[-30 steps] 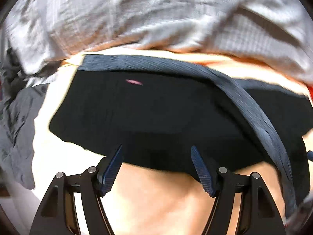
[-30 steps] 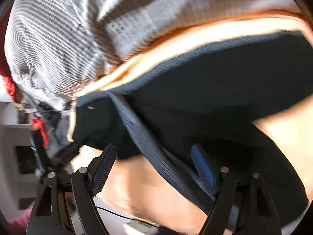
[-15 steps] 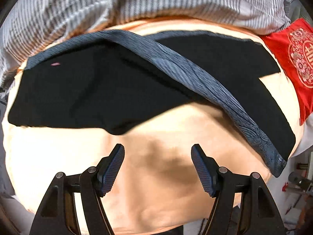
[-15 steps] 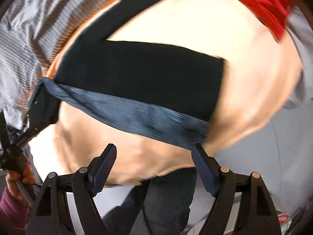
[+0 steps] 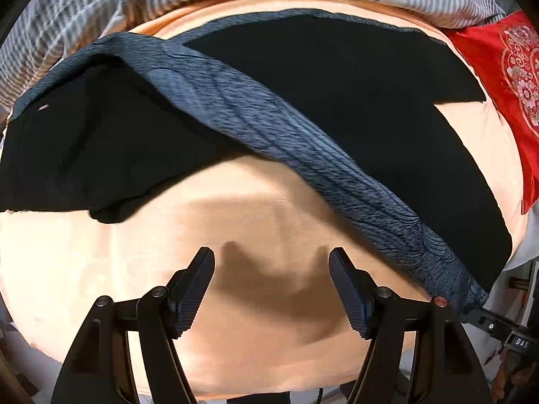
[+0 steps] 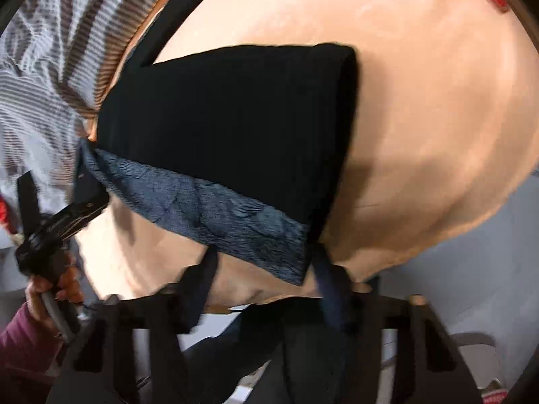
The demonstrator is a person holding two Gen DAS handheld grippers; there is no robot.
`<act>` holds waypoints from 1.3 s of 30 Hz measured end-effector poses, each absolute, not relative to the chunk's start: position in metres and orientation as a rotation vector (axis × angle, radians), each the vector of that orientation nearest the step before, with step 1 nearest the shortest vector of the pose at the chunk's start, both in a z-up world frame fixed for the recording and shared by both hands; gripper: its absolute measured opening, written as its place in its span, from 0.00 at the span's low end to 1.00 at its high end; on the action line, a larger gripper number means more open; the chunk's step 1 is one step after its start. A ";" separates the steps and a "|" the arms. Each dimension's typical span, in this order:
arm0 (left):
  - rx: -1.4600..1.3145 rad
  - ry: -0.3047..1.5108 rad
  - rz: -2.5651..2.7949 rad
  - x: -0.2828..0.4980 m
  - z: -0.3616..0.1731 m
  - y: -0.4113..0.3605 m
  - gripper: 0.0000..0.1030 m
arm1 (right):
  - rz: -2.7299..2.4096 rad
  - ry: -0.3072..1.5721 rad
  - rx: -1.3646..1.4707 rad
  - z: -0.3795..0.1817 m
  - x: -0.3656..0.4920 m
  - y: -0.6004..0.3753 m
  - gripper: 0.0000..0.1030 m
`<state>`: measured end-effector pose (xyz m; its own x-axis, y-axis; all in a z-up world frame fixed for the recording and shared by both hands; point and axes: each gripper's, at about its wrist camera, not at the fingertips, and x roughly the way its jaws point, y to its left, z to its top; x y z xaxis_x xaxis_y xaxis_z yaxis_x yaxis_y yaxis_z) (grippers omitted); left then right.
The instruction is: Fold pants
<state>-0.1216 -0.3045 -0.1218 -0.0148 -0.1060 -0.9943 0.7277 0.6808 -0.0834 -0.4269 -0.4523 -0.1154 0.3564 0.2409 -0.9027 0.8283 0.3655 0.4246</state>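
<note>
Left gripper point(image 5: 271, 289): spread wide, empty, hovering over bare sheet point(image 5: 84, 269) just short of pants point(image 5: 337, 101), likely readying grip. Pants: flat on sheet, grey waistband point(image 5: 269, 134) draped diagonally across them. Right gripper point(image 6: 262, 282): blurred at waistband corner; whether pinching, cannot tell.

Pants point(image 5: 337, 107) on sheet point(image 5: 235, 303), pillow point(image 5: 515, 77) right, blanket point(image 5: 84, 10) behind.
</note>
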 end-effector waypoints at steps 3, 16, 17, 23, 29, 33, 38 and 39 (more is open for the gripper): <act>0.555 1.470 -0.710 -0.127 -0.128 -0.312 0.70 | -0.474 1.182 1.220 -0.123 -0.424 -0.453 0.25; 0.435 1.520 -0.718 -0.121 -0.108 -0.346 0.70 | -0.279 0.846 1.344 -0.024 -0.378 -0.549 0.03; 0.423 1.524 -0.712 -0.119 -0.107 -0.348 0.70 | -0.267 0.831 1.354 -0.020 -0.372 -0.559 0.03; 0.367 1.484 -0.691 -0.098 -0.095 -0.389 0.70 | -0.236 0.867 1.305 -0.007 -0.334 -0.616 0.03; 0.304 1.363 -0.680 -0.049 -0.066 -0.445 0.70 | -0.230 0.852 1.183 0.016 -0.267 -0.690 0.03; 0.290 1.268 -0.638 -0.017 -0.044 -0.457 0.70 | -0.256 0.895 1.118 0.011 -0.227 -0.736 0.03; 0.373 1.261 -0.564 -0.014 -0.063 -0.460 0.70 | -0.358 1.054 1.052 -0.038 -0.192 -0.779 0.03; 0.396 1.275 -0.546 -0.015 -0.070 -0.456 0.70 | -0.379 1.095 1.037 -0.051 -0.188 -0.783 0.03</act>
<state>-0.0151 -0.4563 -0.0701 0.1937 -0.1639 -0.9673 0.5874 0.8091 -0.0194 -0.1882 -0.7832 -0.0507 0.4534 0.2189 -0.8640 0.7060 0.5035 0.4980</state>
